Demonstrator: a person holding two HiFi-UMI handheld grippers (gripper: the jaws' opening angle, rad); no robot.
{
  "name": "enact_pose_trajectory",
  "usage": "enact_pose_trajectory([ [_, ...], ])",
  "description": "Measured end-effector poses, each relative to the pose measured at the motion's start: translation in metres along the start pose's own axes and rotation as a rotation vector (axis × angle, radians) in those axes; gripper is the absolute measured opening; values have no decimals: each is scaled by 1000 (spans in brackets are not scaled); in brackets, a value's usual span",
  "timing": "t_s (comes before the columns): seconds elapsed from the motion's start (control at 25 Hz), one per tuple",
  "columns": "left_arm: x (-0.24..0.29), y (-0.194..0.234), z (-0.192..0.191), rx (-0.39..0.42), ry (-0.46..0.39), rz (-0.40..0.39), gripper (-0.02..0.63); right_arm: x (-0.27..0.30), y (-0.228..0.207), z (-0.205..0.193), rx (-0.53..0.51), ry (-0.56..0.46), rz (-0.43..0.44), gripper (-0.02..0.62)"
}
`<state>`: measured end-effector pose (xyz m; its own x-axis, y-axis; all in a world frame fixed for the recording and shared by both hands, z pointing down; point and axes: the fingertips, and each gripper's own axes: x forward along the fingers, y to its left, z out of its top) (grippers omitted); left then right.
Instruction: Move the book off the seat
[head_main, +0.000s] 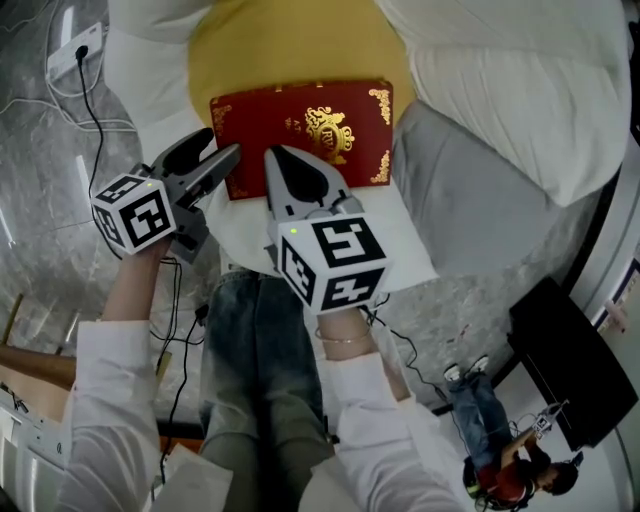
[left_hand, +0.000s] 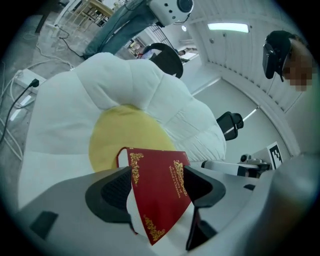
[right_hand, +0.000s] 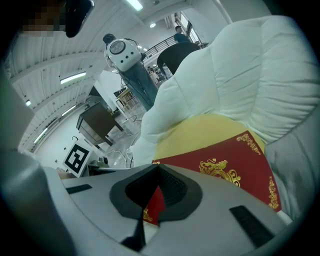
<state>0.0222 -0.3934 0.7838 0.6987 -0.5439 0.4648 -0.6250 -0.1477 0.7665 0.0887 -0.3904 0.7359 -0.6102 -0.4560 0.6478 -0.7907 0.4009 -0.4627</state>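
A red book (head_main: 305, 125) with gold ornament lies flat on the yellow centre (head_main: 290, 45) of a white flower-shaped cushion seat (head_main: 520, 90). My left gripper (head_main: 222, 143) is at the book's near left corner. In the left gripper view that corner of the book (left_hand: 160, 200) stands between the spread jaws of the gripper (left_hand: 157, 172), and the pads do not press on it. My right gripper (head_main: 272, 152) lies over the book's near edge. Its tips meet in the right gripper view (right_hand: 159, 165), with the book's cover (right_hand: 235, 165) beyond and below them.
A power strip (head_main: 75, 45) and its cable lie on the marble floor at the upper left. A black case (head_main: 565, 360) and a person (head_main: 500, 450) are at the lower right. Wooden furniture (head_main: 20, 360) stands at the left edge. My jeans (head_main: 260, 380) are in front of the seat.
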Motion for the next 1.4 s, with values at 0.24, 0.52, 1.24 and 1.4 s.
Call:
enact_pose_trajectory([
  [0.24, 3, 22, -20, -67, 60, 25, 348, 4, 2, 1, 6, -7, 11, 12],
  [0.52, 18, 29, -48, -144, 125, -22, 351, 4, -1, -8, 19, 5, 8, 12],
  [1.24, 39, 43, -59, -211, 177, -89, 367, 2, -11, -27, 35, 10, -7, 12],
  [1.4, 39, 44, -60, -210, 181, -91, 370, 1, -8, -25, 27, -2, 1, 12],
])
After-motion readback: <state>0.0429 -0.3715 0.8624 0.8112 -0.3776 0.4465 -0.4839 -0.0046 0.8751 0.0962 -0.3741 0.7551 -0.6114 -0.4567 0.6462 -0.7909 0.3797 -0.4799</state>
